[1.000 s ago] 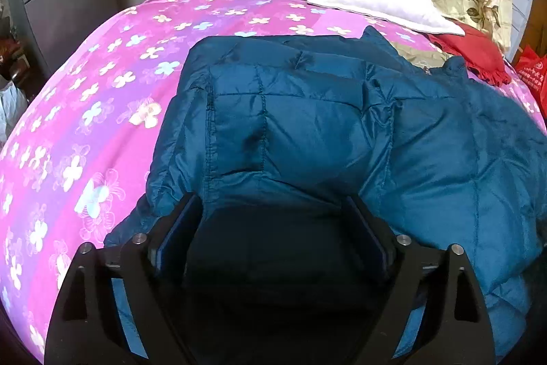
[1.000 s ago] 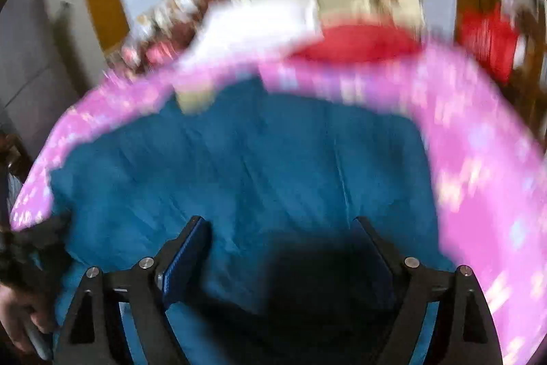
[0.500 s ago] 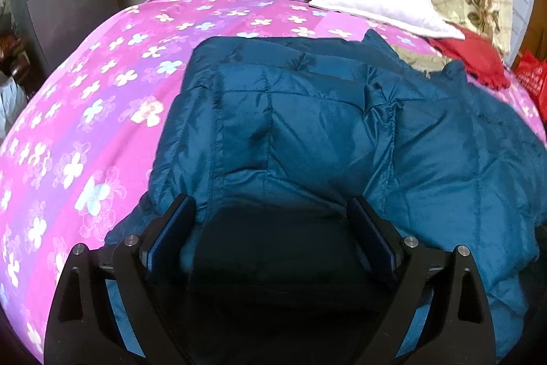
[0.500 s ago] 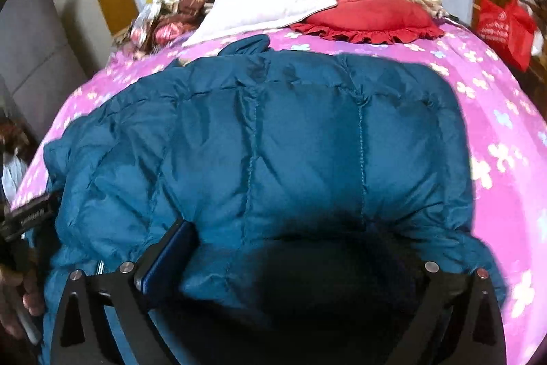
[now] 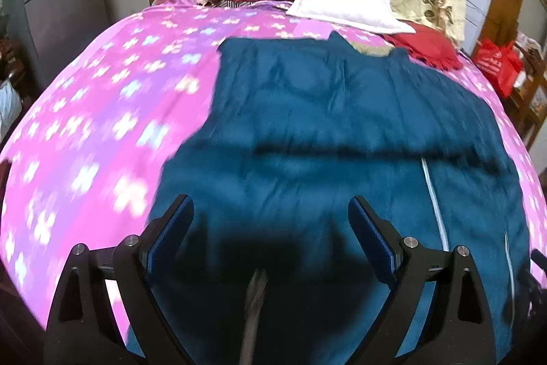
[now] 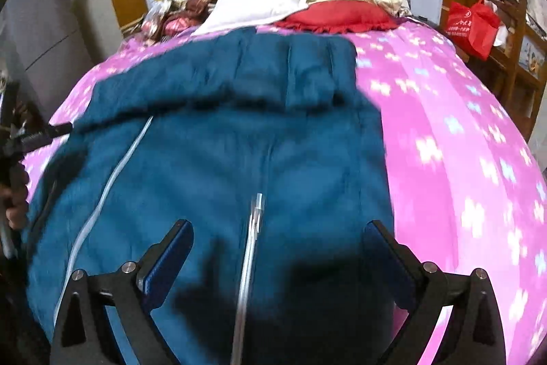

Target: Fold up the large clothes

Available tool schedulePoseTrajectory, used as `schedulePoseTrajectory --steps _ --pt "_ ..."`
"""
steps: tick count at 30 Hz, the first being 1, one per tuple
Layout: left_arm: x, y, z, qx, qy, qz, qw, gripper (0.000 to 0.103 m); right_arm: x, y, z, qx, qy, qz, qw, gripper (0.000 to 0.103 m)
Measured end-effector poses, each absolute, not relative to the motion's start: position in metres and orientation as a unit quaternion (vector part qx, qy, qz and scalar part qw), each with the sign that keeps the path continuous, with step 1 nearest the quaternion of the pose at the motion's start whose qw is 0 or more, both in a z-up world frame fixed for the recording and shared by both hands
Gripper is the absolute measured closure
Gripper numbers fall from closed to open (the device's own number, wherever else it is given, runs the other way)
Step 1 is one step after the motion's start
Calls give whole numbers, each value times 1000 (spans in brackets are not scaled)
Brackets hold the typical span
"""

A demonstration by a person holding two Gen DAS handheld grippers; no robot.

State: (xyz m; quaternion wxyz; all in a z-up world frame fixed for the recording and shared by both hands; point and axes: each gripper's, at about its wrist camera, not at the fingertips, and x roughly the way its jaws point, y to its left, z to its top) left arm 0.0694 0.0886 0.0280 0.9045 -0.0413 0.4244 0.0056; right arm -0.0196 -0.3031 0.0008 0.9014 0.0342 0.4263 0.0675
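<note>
Both the left claw and right claw are hanging released just above the puffy teal quilted jacket spreading ahead on the pink flowered bed, so slippery padding is likely springing the fold open.

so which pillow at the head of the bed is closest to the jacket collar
The red pillow: its frilled edge sits just beyond the blue jacket collar. The white pillow lies further left, partly behind it.
</note>
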Motion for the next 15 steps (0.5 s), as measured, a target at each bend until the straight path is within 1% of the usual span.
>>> schedulePoseTrajectory --steps 5,6,9,11,15 --pt "17 120 18 -16 450 30 892 11 -39 -318 -25 55 429 75 899 2" --pt "5 130 22 -17 451 38 891 11 -39 -320 -25 65 426 80 899 0" --pt "-20 156 34 -21 444 55 894 11 -39 -320 -26 76 426 81 898 0" --pt "-34 174 42 -19 435 75 897 11 -38 -316 -27 66 429 75 898 0" --pt "-45 192 37 -26 437 73 896 11 -36 -303 -29 25 436 58 898 0"
